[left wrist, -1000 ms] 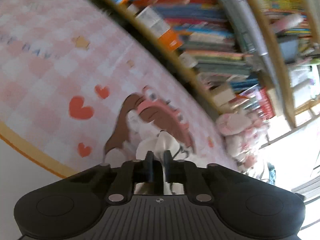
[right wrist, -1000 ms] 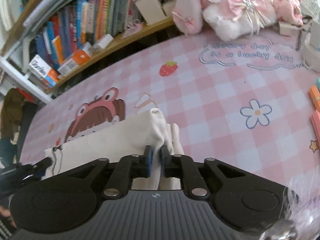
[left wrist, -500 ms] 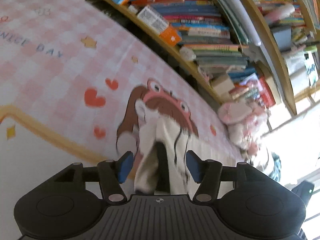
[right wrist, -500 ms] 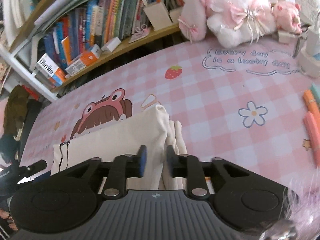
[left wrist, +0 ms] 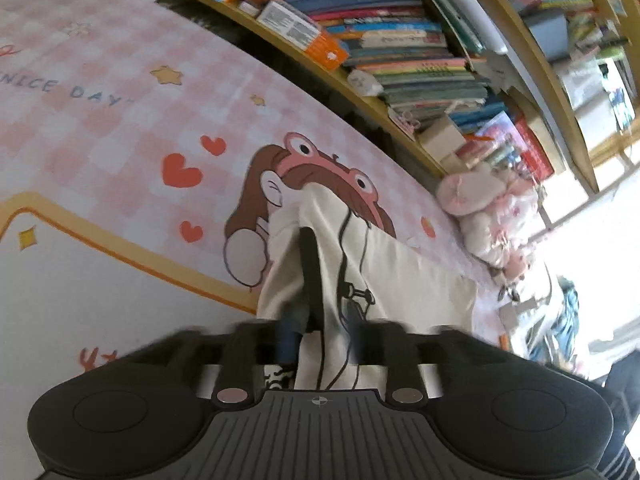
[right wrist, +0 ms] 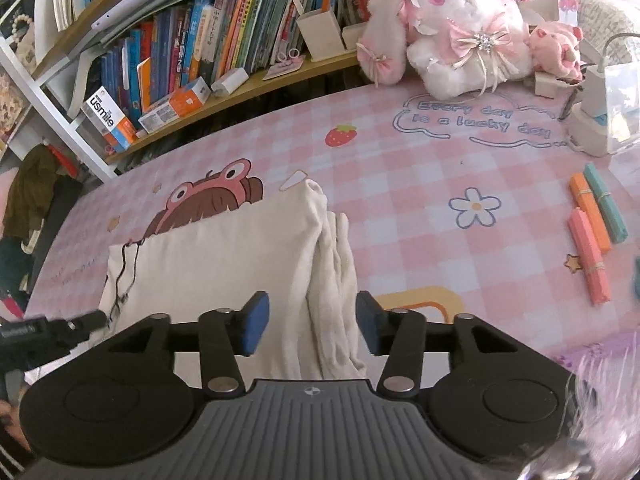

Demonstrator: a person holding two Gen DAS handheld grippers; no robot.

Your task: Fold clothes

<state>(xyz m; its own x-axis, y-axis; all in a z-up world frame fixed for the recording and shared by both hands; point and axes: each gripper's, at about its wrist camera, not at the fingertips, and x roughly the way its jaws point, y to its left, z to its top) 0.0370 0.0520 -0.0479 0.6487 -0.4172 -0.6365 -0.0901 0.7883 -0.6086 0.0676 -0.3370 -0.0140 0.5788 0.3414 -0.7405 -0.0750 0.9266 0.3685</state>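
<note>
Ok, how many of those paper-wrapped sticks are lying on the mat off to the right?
3, all at the mat's right edge in the right wrist view: a teal stick farthest out, an orange stick against it, and a pink stick nearer the camera. More may lie beyond the frame.

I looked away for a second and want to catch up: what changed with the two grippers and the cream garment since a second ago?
Both grippers let go. The right gripper, pinched shut on the folded cream cotton garment a second ago, now has its blue pads wide apart. The left gripper also released its corner, though its jaws are blurred now. The garment stayed folded on the pink checked table mat.
</note>
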